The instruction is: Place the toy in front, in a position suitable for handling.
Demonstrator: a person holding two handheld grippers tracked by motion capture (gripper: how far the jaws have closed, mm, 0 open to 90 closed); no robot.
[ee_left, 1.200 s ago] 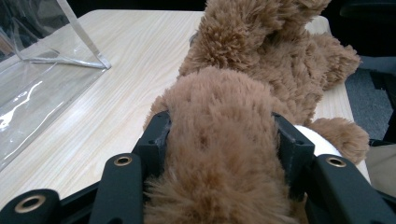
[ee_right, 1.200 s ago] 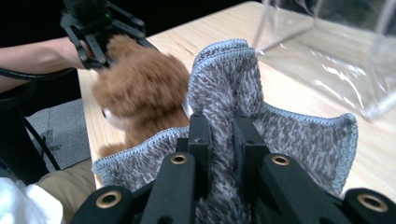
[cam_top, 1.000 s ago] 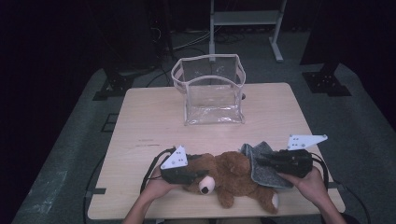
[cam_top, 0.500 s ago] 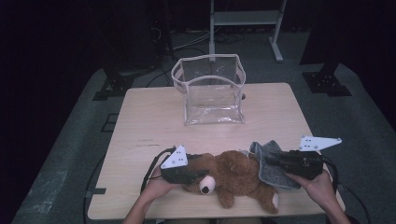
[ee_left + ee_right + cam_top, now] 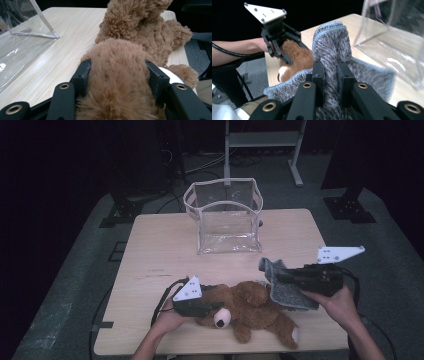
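Observation:
A brown teddy bear lies near the table's front edge, its white muzzle turned toward the person. My left gripper is shut on the bear's head, and the fur bulges between the two black jaws in the left gripper view. My right gripper is shut on a fold of grey fuzzy cloth and holds it above the bear's right side. In the right gripper view the cloth stands up between the jaws, with the bear and the left gripper beyond it.
A clear plastic bag with white trim stands open-topped at the back middle of the wooden table. A metal stand's legs rise behind the table. Black cables trail off the front edge on both sides.
My right gripper has risen with the grey cloth, lifting it off the bear and slightly to the right. The left gripper and the bear have stayed put.

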